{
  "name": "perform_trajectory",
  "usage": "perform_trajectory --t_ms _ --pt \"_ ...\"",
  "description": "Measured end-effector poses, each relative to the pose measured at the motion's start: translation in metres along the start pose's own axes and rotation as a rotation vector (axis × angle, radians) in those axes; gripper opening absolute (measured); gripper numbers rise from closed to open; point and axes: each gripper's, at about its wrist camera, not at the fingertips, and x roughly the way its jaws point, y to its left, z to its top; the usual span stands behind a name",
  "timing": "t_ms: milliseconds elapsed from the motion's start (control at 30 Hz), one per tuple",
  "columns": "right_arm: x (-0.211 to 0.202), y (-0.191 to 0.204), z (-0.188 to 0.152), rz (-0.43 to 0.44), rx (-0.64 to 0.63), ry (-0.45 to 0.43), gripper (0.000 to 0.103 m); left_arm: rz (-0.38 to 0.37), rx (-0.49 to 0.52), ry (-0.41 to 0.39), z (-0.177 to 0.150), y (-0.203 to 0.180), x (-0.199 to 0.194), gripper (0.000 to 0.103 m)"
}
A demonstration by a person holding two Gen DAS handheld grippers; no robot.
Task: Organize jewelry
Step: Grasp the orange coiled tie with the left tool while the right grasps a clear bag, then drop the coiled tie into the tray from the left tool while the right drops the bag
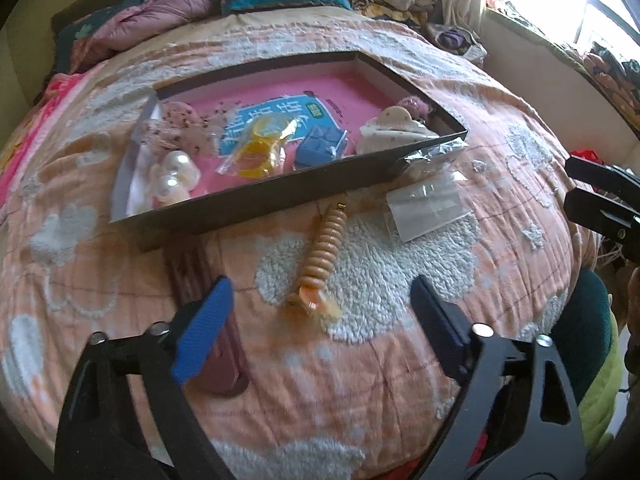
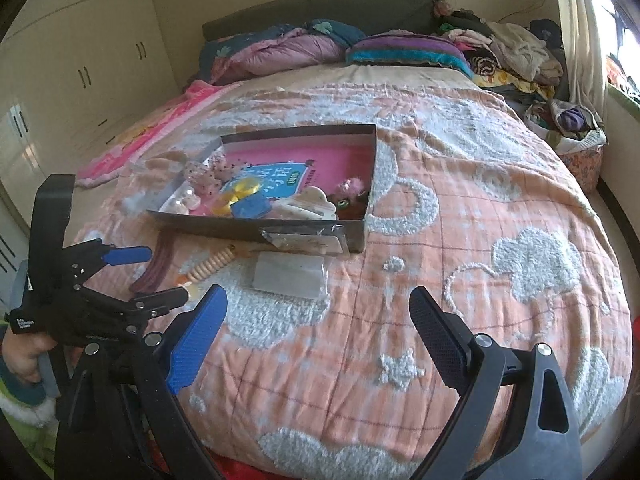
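A shallow dark box (image 1: 256, 200) with a pink bottom lies on the bed and holds pearl pieces (image 1: 176, 172), a yellow bangle in a bag (image 1: 260, 152), a blue item (image 1: 320, 146) and a cream hair claw (image 1: 392, 132). An orange ribbed hair clip (image 1: 326, 256) lies on the blanket in front of it, between the open fingers of my left gripper (image 1: 320, 312), which hovers just above and short of it. A dark red strap (image 1: 204, 292) lies by the left finger. My right gripper (image 2: 316, 328) is open and empty over bare blanket. The box (image 2: 280, 228) also shows there.
A clear plastic bag (image 1: 426, 208) lies right of the clip, and a crinkled packet (image 1: 432, 156) leans on the box's corner. Pillows and a clothes pile (image 2: 500, 52) lie at the head of the bed. A wardrobe (image 2: 80, 60) stands left. The right gripper's body (image 1: 608, 204) shows at the left view's edge.
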Motion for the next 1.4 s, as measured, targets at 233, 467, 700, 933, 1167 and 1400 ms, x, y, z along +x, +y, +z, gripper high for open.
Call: perform_trajectory --t_ms 233,467,700,933,1167,1400 --pt "0.027 0.0 0.013 0.006 -0.004 0.024 0.092 -0.023 0.02 0.062 0.0 0.0 0.036 0.046" --pt "0.066 0.008 0.02 -0.028 -0.015 0.054 0.092 -0.053 0.02 0.044 -0.006 0.002 0.032 0.017" --pt "0.103 0.018 0.024 -0.072 0.014 0.066 0.092 -0.117 -0.015 0.04 -0.014 0.004 0.022 0.011" --pt "0.116 0.02 0.026 -0.114 0.061 0.051 0.085 -0.154 -0.014 0.036 -0.023 -0.001 0.012 0.011" --pt "0.108 0.011 0.02 -0.086 0.078 0.056 0.067 -0.17 -0.01 0.019 -0.024 -0.008 0.002 0.011" --pt "0.072 -0.003 0.01 -0.07 0.106 0.023 0.067 -0.173 0.003 -0.008 -0.019 -0.016 -0.01 0.011"
